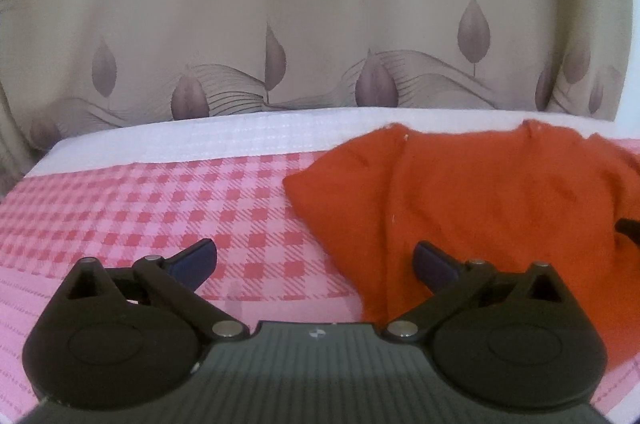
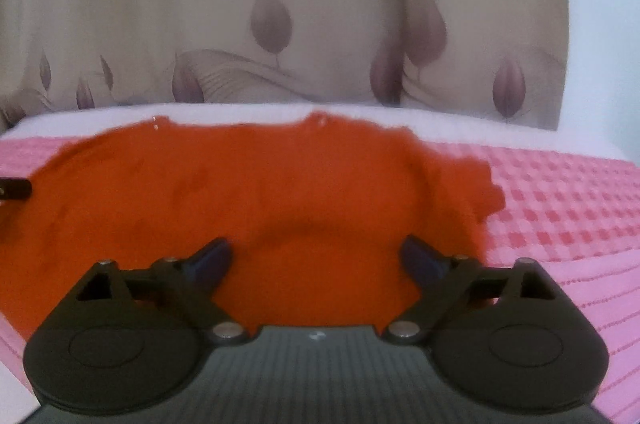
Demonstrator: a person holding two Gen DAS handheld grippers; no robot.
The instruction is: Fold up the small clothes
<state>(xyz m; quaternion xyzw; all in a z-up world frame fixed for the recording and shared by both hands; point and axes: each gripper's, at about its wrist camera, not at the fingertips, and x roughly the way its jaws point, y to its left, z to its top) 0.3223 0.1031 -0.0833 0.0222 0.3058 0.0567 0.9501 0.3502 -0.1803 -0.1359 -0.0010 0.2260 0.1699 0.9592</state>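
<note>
A small orange garment (image 1: 480, 208) lies spread on a pink checked cloth (image 1: 160, 208). In the left wrist view it fills the right half. My left gripper (image 1: 314, 258) is open and empty, its right finger over the garment's left edge, its left finger over the cloth. In the right wrist view the garment (image 2: 248, 192) fills the middle. My right gripper (image 2: 318, 258) is open and empty just above the garment's near part. A tip of the other gripper shows at each view's edge (image 1: 628, 228) (image 2: 14, 188).
The pink checked cloth (image 2: 560, 208) covers a white surface (image 1: 240, 136) whose far edge meets a beige curtain with leaf prints (image 1: 280, 24). The curtain hangs close behind the garment in both views.
</note>
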